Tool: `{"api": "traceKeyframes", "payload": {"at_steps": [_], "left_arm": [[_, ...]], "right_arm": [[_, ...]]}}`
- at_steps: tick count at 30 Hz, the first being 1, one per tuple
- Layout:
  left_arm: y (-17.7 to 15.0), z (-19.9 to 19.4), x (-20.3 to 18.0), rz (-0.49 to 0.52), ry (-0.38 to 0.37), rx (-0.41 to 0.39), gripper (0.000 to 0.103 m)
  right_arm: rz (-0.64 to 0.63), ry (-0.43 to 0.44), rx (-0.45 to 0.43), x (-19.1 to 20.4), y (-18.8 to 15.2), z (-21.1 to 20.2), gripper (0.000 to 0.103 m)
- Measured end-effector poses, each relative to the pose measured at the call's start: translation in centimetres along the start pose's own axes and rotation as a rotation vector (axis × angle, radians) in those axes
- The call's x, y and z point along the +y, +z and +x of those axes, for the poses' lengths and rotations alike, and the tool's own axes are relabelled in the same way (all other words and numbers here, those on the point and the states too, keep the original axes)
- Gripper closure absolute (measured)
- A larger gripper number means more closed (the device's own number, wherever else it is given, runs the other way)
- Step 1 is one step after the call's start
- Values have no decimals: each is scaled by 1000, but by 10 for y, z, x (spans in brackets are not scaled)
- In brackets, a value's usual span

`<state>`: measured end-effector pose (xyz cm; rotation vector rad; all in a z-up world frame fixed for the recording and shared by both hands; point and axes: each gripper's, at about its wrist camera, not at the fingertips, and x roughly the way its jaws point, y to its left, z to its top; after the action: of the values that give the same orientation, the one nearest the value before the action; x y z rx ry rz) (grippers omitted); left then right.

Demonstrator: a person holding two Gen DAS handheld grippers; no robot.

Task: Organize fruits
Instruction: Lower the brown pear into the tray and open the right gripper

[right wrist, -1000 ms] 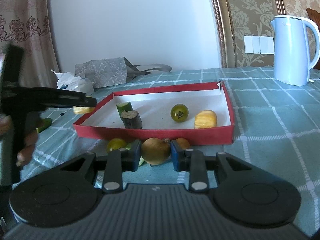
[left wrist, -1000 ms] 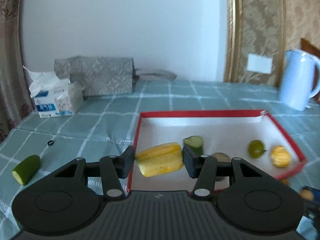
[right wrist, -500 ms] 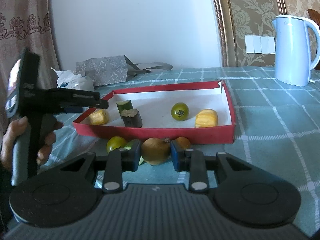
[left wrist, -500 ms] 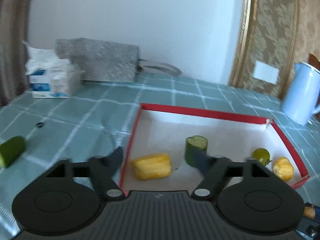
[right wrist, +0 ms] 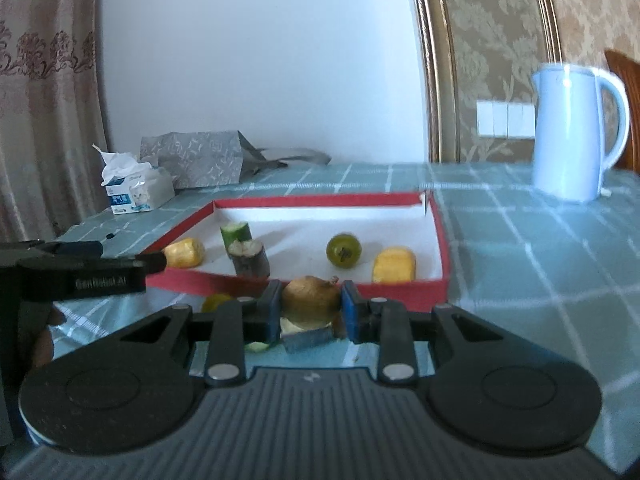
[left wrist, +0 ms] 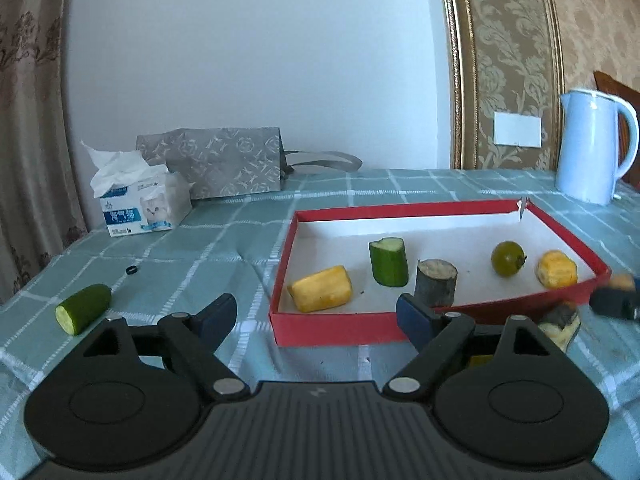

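A red box [left wrist: 332, 330] with a white floor holds a yellow chunk [left wrist: 321, 289], an upright cucumber piece [left wrist: 388, 262], a dark stump [left wrist: 436, 282], a green round fruit [left wrist: 508, 259] and a second yellow chunk [left wrist: 557, 269]. My left gripper [left wrist: 316, 316] is open and empty, just in front of the box's near wall. My right gripper [right wrist: 310, 310] is shut on a brown round fruit [right wrist: 311, 297], held above the table before the box [right wrist: 404, 290]. A cucumber piece [left wrist: 84, 308] lies on the cloth at the left.
A tissue box [left wrist: 140, 204] and grey bag [left wrist: 224, 168] stand at the back left, a pale blue kettle [left wrist: 592, 148] at the back right. More fruit pieces [right wrist: 216, 303] lie on the cloth before the box. A small black ring [left wrist: 131, 269] lies at the left.
My left gripper opened, left the yellow chunk in the box's left end and drew back. My right gripper lifted the brown fruit off the table.
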<state>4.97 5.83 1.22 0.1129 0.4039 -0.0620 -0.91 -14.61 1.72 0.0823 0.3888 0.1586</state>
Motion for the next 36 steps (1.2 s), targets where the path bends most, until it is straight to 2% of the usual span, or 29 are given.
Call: {"api": "traceKeyframes", "payload": {"at_steps": [6,10,16,24,31,36], "left_arm": [[-2,6,-2,20,1,39,15],[-3,11,2,-7,-4,77,15],[-4,19,10,-56,-8,127,15],[-4,22,10,-58,-1,141,15],[-4,23,10,-55,1,149,15],[-4,17,12,-56,-5,128,15]], "right_arm": [[-73,-15,-5,11,31,20,74],[-107,-34,42,17,49,53,74],[-114,-52,121,21,45,93,74],[-126,-65,146,26,47,114,74],[-102,-81,121,20,48,110,70],[-66,-87,71,4,48,74,70]]}}
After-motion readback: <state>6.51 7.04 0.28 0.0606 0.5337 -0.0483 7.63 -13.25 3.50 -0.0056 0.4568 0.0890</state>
